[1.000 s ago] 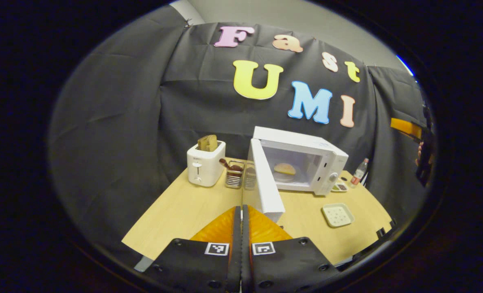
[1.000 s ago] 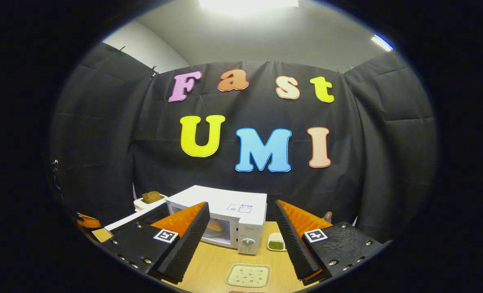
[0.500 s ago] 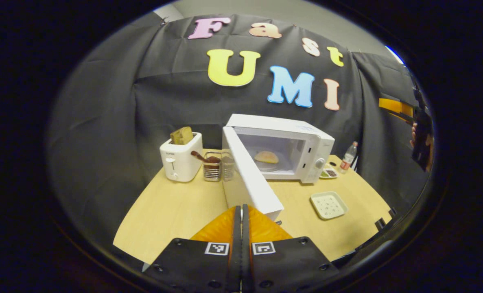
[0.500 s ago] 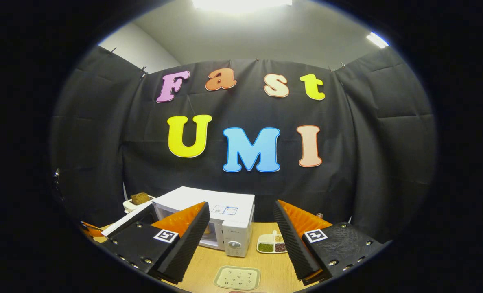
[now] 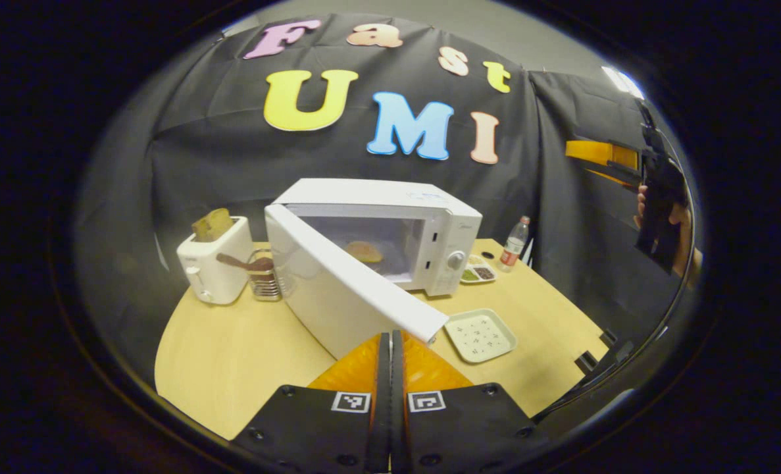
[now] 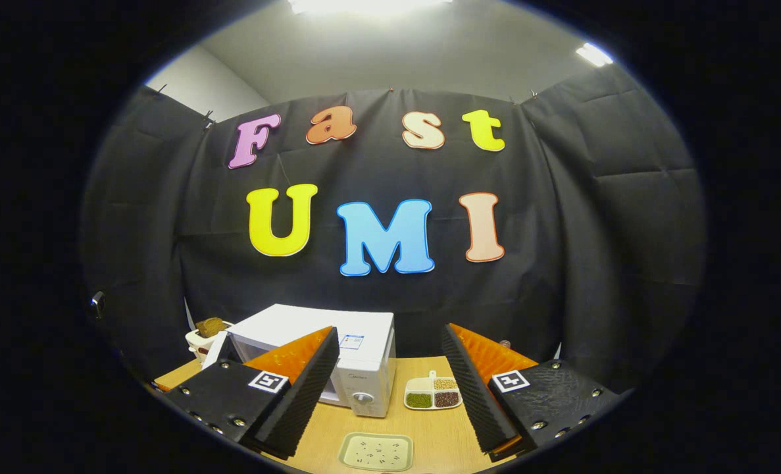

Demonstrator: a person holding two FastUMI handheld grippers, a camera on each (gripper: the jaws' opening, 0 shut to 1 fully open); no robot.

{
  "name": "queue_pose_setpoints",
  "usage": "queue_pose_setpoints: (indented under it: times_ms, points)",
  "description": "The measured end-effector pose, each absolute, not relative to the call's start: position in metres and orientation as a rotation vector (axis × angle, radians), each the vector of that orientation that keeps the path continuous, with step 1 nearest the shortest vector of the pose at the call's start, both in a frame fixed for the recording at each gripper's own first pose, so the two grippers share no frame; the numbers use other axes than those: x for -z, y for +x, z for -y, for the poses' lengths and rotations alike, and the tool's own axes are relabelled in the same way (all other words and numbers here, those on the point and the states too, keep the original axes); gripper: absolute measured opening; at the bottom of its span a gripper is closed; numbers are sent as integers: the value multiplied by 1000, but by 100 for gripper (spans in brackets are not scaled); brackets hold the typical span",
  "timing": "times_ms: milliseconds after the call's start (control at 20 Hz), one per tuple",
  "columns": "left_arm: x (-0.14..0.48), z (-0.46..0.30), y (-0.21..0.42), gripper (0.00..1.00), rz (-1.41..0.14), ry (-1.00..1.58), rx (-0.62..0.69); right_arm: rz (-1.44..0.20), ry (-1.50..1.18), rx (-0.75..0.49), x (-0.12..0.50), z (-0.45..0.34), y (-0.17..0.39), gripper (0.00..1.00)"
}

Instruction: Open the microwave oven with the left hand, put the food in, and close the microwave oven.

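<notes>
A white microwave oven (image 5: pixel 390 197) stands at the back of the wooden table (image 5: pixel 232 355). Its door (image 5: pixel 344 289) hangs partly open, swung toward the cavity. Inside lies a flat piece of bread-like food (image 5: pixel 364 251). My left gripper (image 5: pixel 390 349) is shut, empty, its fingertips close against the door's free edge. In the right gripper view the same microwave (image 6: pixel 337 342) shows behind my right gripper (image 6: pixel 387 388), which is open, holds nothing and is raised above the table. That right gripper (image 5: pixel 601 158) and the hand on it also show at the far right of the left gripper view.
A white toaster (image 5: pixel 212 270) with bread in it and a wire holder (image 5: pixel 262 280) stand left of the microwave. A square white plate (image 5: pixel 479 336) lies in front, a divided dish (image 5: pixel 479 273) of grains and a small bottle (image 5: pixel 514 243) to the right.
The microwave door has swung from wide open toward the cavity, with my left gripper following its edge to the right. The right gripper has drifted back and up, still open.
</notes>
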State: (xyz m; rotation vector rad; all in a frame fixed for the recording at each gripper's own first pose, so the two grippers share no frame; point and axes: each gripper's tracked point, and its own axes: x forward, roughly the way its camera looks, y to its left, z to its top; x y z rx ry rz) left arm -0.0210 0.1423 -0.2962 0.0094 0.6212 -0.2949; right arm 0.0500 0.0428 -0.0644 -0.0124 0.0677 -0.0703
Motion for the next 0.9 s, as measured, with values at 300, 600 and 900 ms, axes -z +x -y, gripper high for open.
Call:
queue_pose_setpoints:
  times_ms: [300,600,900]
  points:
    - [299,-96,6,7,-628,35,411,-60,-16,104,61,-25,53,96]
    - [305,-77,39,7,-629,26,420,-66,-15,124,61,-9,55,97]
    - [306,-56,73,7,-634,31,401,-74,-12,126,64,5,58,97]
